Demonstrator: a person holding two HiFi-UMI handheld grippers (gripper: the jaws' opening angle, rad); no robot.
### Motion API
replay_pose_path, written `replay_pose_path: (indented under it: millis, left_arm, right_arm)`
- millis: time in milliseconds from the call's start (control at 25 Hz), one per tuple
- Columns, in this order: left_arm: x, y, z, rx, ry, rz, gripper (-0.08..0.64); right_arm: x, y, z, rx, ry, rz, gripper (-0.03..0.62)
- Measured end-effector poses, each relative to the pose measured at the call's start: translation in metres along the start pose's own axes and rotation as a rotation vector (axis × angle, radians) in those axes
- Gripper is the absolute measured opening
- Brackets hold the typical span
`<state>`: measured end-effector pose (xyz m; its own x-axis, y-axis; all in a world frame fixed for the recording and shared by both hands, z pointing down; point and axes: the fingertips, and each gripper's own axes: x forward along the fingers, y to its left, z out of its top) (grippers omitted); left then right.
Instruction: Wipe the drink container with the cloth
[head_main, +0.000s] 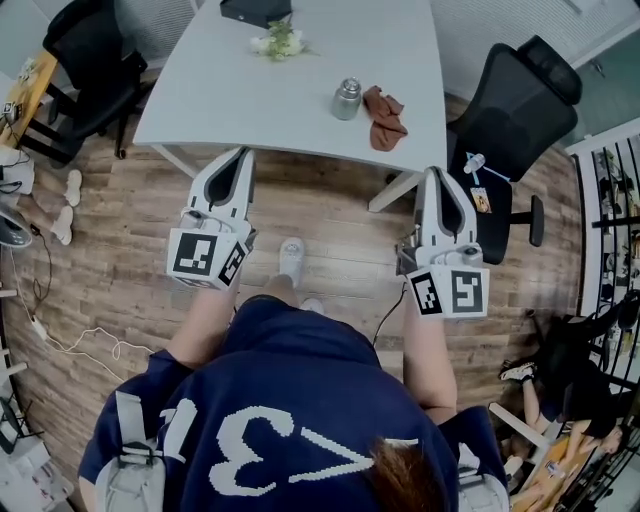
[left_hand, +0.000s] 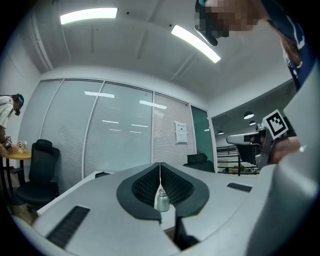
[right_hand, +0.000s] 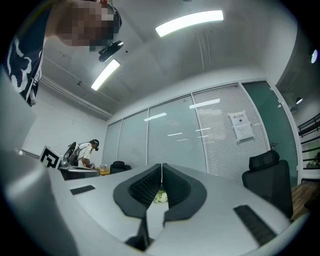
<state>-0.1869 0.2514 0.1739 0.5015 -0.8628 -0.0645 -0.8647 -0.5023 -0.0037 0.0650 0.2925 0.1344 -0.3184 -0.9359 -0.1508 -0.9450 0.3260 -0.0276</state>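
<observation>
Currently both claws are closed tip to tip, nothing held. Left gripper (head_main: 243, 155) and right gripper (head_main: 437, 175) hang over the wood floor (head_main: 330, 215), short of the table (head_main: 250, 90). Drink container (head_main: 347, 99) stands upright on the table, well ahead of both, with the cloth (head_main: 384, 117) just beside it, to the right.

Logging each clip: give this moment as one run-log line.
phase: pre-grasp | left claw: shut, empty | right claw: shut, empty | bottle, cloth: on table, untouched
</observation>
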Motion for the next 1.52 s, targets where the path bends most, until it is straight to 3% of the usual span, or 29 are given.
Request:
replay_pose_path:
  millis: [480, 800, 1080, 1320, 1520]
  left_arm:
    - [0.132, 0.068, 0.013, 0.042, -0.031, -0.112, 0.018]
    - [0.177, 0.081, -0.016, -0.002, 0.025, -0.132, 0.018]
    - [0.224, 0.073, -0.033, -0.025, 0.042, -0.168, 0.018]
    - [0.280, 0.068, -0.029, -0.003, 0.024, -0.121, 0.018]
    - [0.311, 0.056, -0.043, -0.018, 0.040, -0.120, 0.018]
  right_arm:
    - [0.115, -0.041, -0.002, 0.003, -0.027, -0.091, 0.028]
    - [0.151, -0.068, -0.031, 0.029, 0.041, -0.107, 0.028]
    - [0.208, -0.107, -0.044, 0.047, 0.044, -0.043, 0.028]
    - [0.270, -0.149, -0.038, 0.029, 0.019, 0.063, 0.028]
    - [0.309, -0.183, -0.057, 0.049, 0.050, 0.130, 0.028]
